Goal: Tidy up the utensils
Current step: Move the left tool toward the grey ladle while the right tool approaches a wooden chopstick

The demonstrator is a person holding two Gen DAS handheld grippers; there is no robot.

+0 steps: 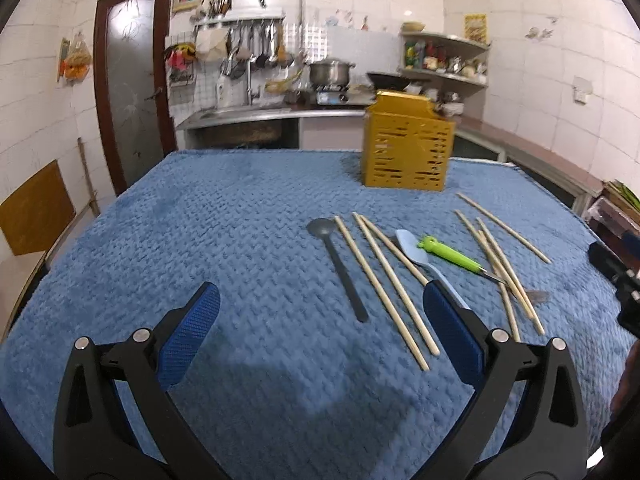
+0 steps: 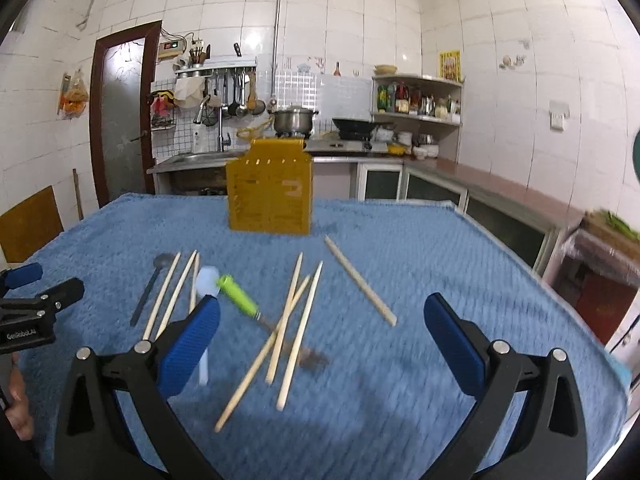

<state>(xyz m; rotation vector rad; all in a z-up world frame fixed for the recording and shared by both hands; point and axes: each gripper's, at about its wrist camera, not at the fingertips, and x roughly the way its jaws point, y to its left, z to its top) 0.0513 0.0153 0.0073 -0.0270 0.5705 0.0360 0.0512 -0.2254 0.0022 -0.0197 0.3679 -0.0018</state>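
Both tongs hang over a desk (image 1: 240, 208) covered with a blue textured cloth, and both are released, gripping nothing. The left tongs (image 1: 320, 312) have their blue pads spread wide above bare cloth, with the right pad (image 1: 452, 336) just in front of the near ends of some chopsticks. The right tongs (image 2: 320, 320) are likewise spread wide, their left pad (image 2: 192, 340) overlapping the handle of a pale blue spoon (image 2: 207, 280) in that view.

The utensils lie loose on the cloth in the middle of the desk. From the left wrist view, a dark spoon (image 1: 340, 264) lies farthest left, bowl pointing away. Beside it lie 3 chopsticks (image 1: 380, 284), roughly parallel. The pale blue spoon (image 1: 412, 242) comes next, one of those chopsticks crossing near it. A green-handled tool (image 1: 448, 256) lies just right of the spoon's bowl, its metal tip reaching into a second bunch of chopsticks (image 1: 500, 276) that cross one another. 1 more chopstick (image 1: 504, 228) lies apart, farther right. A small brownish thing sits under the crossed bunch; it is too blurred to name.

A yellow slotted holder (image 1: 408, 148) stands upright at the far side of the desk, beyond the utensils and apart from them. Behind it is a tiled kitchen.
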